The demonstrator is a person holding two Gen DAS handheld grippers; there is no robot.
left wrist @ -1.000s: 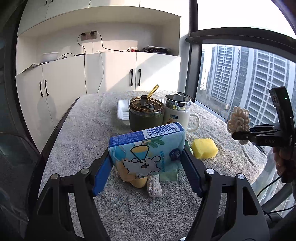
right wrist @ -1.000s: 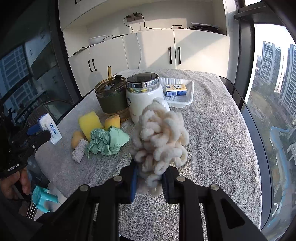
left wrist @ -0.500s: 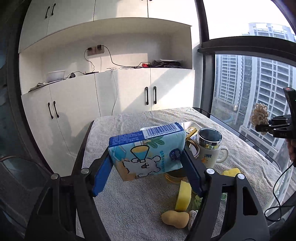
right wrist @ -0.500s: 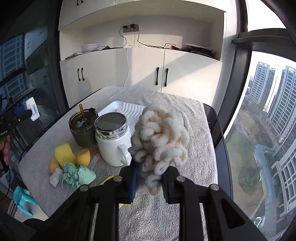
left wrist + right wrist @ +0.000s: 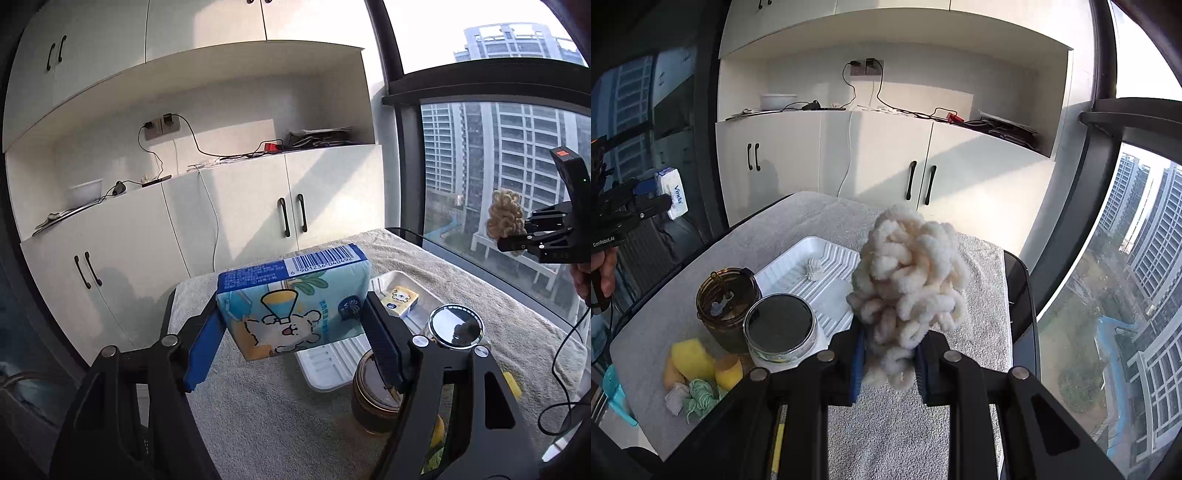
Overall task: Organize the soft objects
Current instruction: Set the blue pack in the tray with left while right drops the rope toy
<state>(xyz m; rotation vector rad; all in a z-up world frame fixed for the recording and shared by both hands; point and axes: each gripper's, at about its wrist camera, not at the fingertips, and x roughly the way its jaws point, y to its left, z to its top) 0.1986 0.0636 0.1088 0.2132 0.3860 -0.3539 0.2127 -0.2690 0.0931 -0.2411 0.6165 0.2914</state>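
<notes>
My left gripper (image 5: 295, 325) is shut on a blue tissue pack (image 5: 291, 299) printed with a cartoon bear, and holds it in the air above the white tray's (image 5: 332, 369) near-left corner. My right gripper (image 5: 890, 354) is shut on a cream fluffy scrunchie (image 5: 908, 284), which hangs over the tray's (image 5: 798, 266) right side. In the left wrist view that scrunchie (image 5: 504, 218) shows high at the right. A small yellow tissue pack (image 5: 400, 301) lies in the tray. Yellow sponges (image 5: 692, 360) and a green scrunchie (image 5: 700, 397) rest on the towel.
A brown tumbler (image 5: 726, 306) and a lidded white mug (image 5: 779, 328) stand right against the tray's near edge. A small white fluffy item (image 5: 814, 269) sits in the tray. Grey towel covers the table (image 5: 979, 295); white cabinets stand behind, a window on the right.
Both grippers have risen and travelled along the table toward the cabinets, each still holding its item. The tray has come into view under them, and the sponges have dropped back.
</notes>
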